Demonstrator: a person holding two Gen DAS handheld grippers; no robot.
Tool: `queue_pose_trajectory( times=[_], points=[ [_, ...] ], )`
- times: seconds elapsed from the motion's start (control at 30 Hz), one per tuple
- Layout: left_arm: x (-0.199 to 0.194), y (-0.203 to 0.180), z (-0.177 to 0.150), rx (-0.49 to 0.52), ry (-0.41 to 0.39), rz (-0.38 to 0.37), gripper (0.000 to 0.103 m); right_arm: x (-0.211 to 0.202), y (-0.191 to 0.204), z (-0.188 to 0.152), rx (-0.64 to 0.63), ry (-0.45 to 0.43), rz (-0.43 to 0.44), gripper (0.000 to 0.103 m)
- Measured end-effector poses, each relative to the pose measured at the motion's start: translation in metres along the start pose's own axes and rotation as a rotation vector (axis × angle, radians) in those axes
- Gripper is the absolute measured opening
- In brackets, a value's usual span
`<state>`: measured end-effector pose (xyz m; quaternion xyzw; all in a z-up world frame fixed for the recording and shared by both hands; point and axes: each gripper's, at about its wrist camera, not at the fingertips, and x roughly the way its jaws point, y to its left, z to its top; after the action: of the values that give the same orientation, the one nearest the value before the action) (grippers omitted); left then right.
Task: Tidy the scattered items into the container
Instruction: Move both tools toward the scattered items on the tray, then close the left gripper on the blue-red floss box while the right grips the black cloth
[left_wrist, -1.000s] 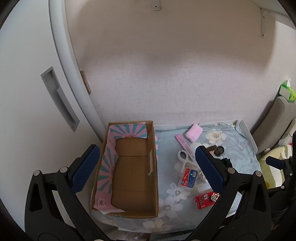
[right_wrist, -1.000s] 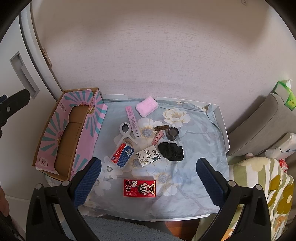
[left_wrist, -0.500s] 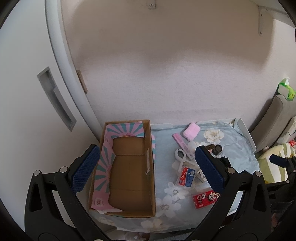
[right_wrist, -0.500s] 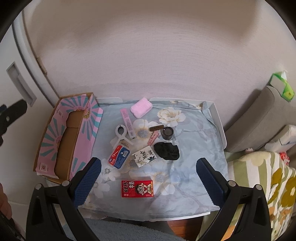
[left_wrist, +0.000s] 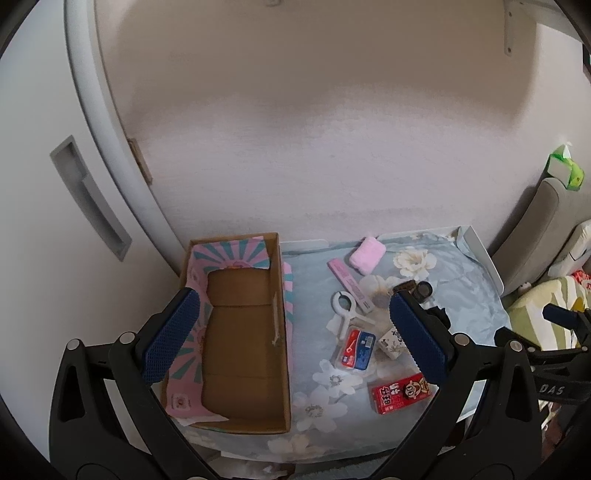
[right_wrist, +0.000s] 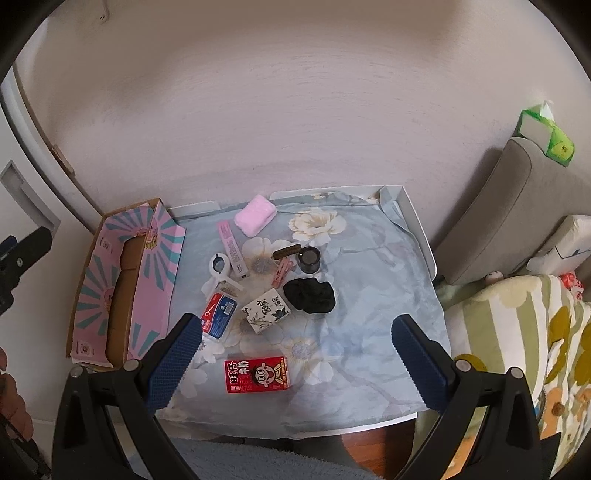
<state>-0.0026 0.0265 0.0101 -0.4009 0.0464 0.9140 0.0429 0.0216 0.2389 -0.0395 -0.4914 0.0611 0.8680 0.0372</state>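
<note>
1. My left gripper (left_wrist: 295, 334) hangs above the worktop (right_wrist: 369, 295), fingers spread wide, nothing between them. Below it sits the cardboard box (left_wrist: 243, 347), at the worktop's left end.
2. My right gripper (right_wrist: 295, 360) is likewise wide open and empty, held over the near edge of the floral cloth (right_wrist: 369, 266).
3. Box: long, open-topped, pink-and-teal sunburst lining, bare brown floor. I see no items inside.
4. Scattered items, all on the cloth right of the box:
   - red carton (right_wrist: 257, 374) nearest me, lying flat, apart from the rest;
   - blue-and-red packet (right_wrist: 218, 314) just beside a white patterned box (right_wrist: 266, 309);
   - black crumpled cloth (right_wrist: 311, 295) touching that box's right side;
   - white clip (right_wrist: 221, 271) beside a long pink stick (right_wrist: 232, 249);
   - small dark jar (right_wrist: 309, 259), brown bar (right_wrist: 286, 252) and pink peg (right_wrist: 283, 273) clustered mid-cloth;
   - pink sponge (right_wrist: 255, 215) at the far edge, near the wall.
5. A green tissue pack (right_wrist: 546, 134) sits on a grey cushion (right_wrist: 506, 218) to the right.
</note>
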Motion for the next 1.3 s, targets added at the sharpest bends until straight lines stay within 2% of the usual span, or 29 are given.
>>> queue_pose_trajectory(
  times=[0.1, 0.23, 0.47, 0.6, 0.77, 0.97, 1.07, 1.2, 1.3],
  points=[
    [0.011, -0.006, -0.005, 0.011, 0.029, -0.021, 0.102, 0.001, -0.009, -0.001, 0.009, -0.002, 0.037, 0.102],
    [0.034, -0.019, -0.021, 0.041, 0.076, -0.047, 0.102, 0.009, -0.023, -0.002, 0.001, -0.001, 0.024, 0.102],
    [0.100, -0.059, -0.074, 0.153, 0.206, -0.060, 0.102, 0.040, -0.047, -0.008, -0.036, 0.030, 0.076, 0.102],
    [0.127, -0.070, -0.093, 0.168, 0.257, -0.064, 0.102, 0.060, -0.054, -0.012, -0.069, 0.066, 0.101, 0.102],
    [0.149, -0.083, -0.105, 0.185, 0.273, -0.057, 0.102, 0.088, -0.062, -0.010, -0.082, 0.105, 0.135, 0.102],
    [0.178, -0.099, -0.121, 0.275, 0.260, -0.028, 0.102, 0.122, -0.066, -0.014, -0.157, 0.082, 0.194, 0.102],
    [0.192, -0.099, -0.129, 0.268, 0.287, -0.032, 0.102, 0.144, -0.065, -0.016, -0.209, 0.105, 0.197, 0.102],
    [0.202, -0.095, -0.138, 0.240, 0.343, -0.047, 0.102, 0.166, -0.068, -0.016, -0.231, 0.136, 0.243, 0.102],
    [0.206, -0.096, -0.142, 0.231, 0.355, -0.056, 0.102, 0.179, -0.066, -0.016, -0.267, 0.147, 0.246, 0.102]
  ],
)
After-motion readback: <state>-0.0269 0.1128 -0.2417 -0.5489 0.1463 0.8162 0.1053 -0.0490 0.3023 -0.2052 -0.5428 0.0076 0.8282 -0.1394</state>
